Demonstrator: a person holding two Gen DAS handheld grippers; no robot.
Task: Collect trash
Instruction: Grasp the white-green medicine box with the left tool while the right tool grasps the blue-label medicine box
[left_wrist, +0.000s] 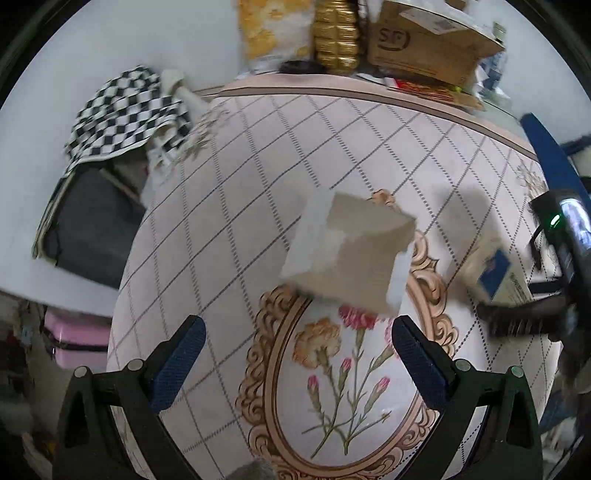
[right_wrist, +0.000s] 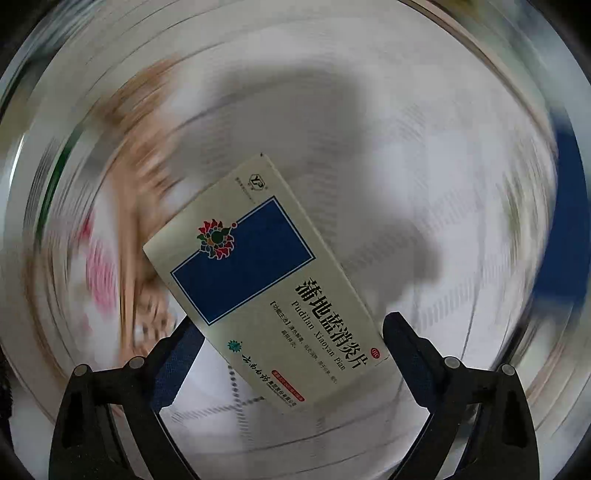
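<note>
A torn piece of grey-white cardboard (left_wrist: 351, 254) lies on the floral tablecloth (left_wrist: 258, 184), just ahead of my left gripper (left_wrist: 297, 354), which is open and empty with its fingers on either side below the cardboard. My right gripper (right_wrist: 291, 347) is shut on a cream and blue medicine box (right_wrist: 258, 273) and holds it above the table; the background is blurred by motion. The box (left_wrist: 491, 273) and the right gripper (left_wrist: 524, 314) also show at the right edge of the left wrist view.
A brown shipping carton (left_wrist: 428, 48), a gold object (left_wrist: 336, 37) and a yellow-white bag (left_wrist: 273, 29) stand at the table's far edge. A checkered cloth (left_wrist: 125, 110) lies over a dark case (left_wrist: 92, 221) to the left. A pink case (left_wrist: 77, 339) sits lower left.
</note>
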